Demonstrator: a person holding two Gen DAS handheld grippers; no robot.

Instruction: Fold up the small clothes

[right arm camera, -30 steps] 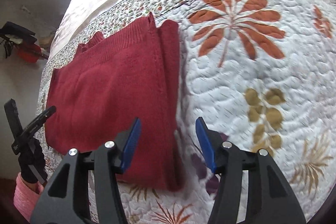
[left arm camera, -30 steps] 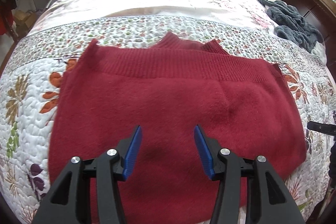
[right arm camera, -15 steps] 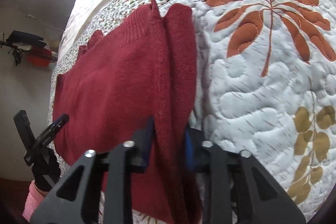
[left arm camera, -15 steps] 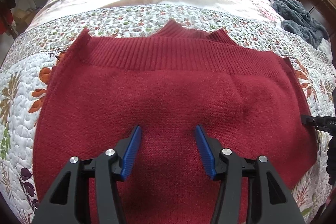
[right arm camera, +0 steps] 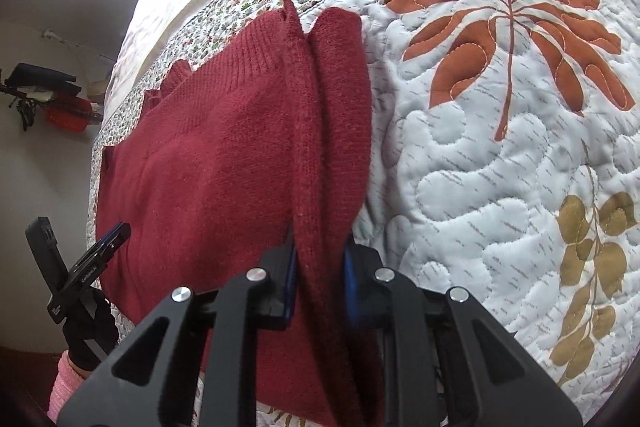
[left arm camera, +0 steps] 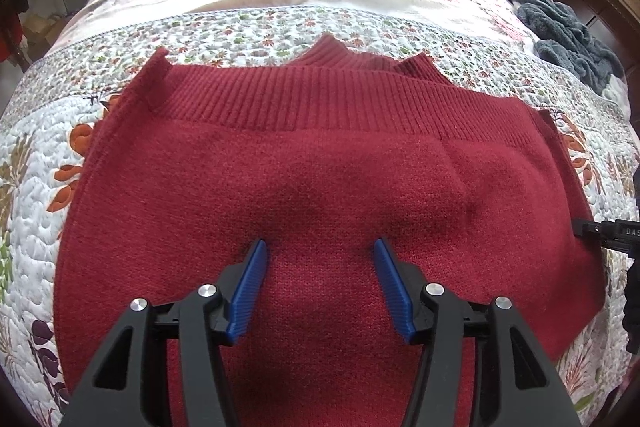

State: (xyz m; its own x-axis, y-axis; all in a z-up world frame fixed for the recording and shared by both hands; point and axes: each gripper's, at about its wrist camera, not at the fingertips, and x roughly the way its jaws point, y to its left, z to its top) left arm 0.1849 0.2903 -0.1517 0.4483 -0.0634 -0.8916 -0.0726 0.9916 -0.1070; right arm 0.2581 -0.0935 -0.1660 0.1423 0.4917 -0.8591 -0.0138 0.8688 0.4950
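Observation:
A dark red knit sweater lies folded on the quilted bed, ribbed hem and collar toward the far side. My left gripper hovers open over the sweater's near middle, blue pads apart with nothing between them. My right gripper is shut on the sweater's right edge, the doubled fabric pinched up into a ridge between its pads. The right gripper's tip shows at the right rim of the left wrist view, at the sweater's edge. The left gripper appears at the lower left of the right wrist view.
A white quilt with orange and olive leaf prints covers the bed. A grey-blue fuzzy garment lies at the far right by a dark wooden headboard. A gloved hand with a pink sleeve holds the left gripper.
The right gripper moved in on the sweater's right edge and shut on it, lifting the fabric into a ridge. The left gripper moved forward over the sweater and stayed open.

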